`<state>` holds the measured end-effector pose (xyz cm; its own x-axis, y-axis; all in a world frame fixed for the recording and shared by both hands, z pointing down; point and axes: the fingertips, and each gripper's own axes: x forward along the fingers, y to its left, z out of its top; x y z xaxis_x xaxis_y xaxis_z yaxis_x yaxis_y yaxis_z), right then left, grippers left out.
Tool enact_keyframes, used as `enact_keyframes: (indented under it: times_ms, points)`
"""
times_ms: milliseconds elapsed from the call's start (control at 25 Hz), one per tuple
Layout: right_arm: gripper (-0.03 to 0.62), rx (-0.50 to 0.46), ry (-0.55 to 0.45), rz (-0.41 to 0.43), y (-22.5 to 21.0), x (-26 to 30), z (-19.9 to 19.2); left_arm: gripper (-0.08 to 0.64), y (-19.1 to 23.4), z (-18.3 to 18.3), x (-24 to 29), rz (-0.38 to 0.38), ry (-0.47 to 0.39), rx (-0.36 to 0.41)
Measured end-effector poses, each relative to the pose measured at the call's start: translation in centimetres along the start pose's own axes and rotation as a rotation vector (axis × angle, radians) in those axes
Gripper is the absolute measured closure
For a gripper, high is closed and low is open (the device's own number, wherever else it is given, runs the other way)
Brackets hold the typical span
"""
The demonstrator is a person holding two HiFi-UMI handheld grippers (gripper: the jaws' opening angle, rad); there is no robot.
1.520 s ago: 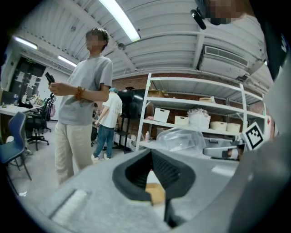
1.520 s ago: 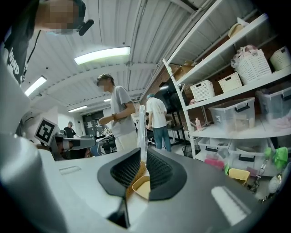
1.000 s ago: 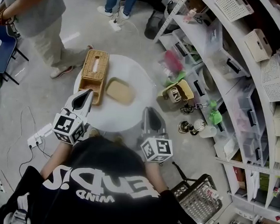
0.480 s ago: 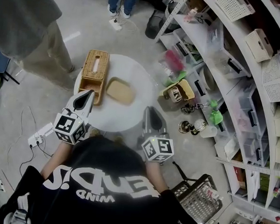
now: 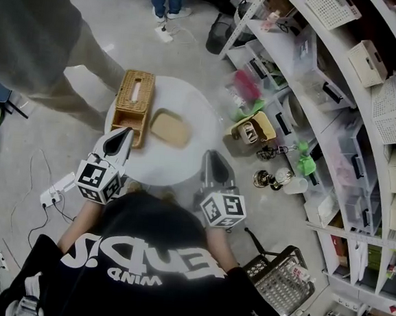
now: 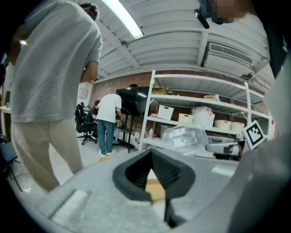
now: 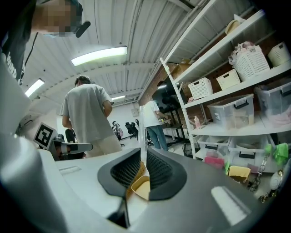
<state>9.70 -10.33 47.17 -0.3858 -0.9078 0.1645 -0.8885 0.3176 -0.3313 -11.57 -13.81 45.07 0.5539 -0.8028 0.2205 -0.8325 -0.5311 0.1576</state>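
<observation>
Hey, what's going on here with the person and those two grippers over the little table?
A person holds a gripper in each hand at the near side of a small round white table. The left gripper points at the near end of a wicker box; its fingers are together and empty. The right gripper is at the table's edge, also shut and empty. A tan tray lies beside the box, untouched. A bystander in a grey shirt stands close by.

Left gripper (image 5: 123,135) and right gripper (image 5: 212,156), jaws seemingly together, empty.

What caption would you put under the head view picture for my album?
Left gripper and right gripper point at a round white table bearing a wicker box and tan dish.
</observation>
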Motion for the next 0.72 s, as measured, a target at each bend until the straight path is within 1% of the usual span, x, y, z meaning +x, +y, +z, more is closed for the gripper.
enact_keyframes:
  times_ms: [720]
  points:
    - [0.549, 0.001, 0.015, 0.010, 0.13, 0.09, -0.43, 0.558, -0.12, -0.32, -0.16, -0.002, 0.009, -0.001]
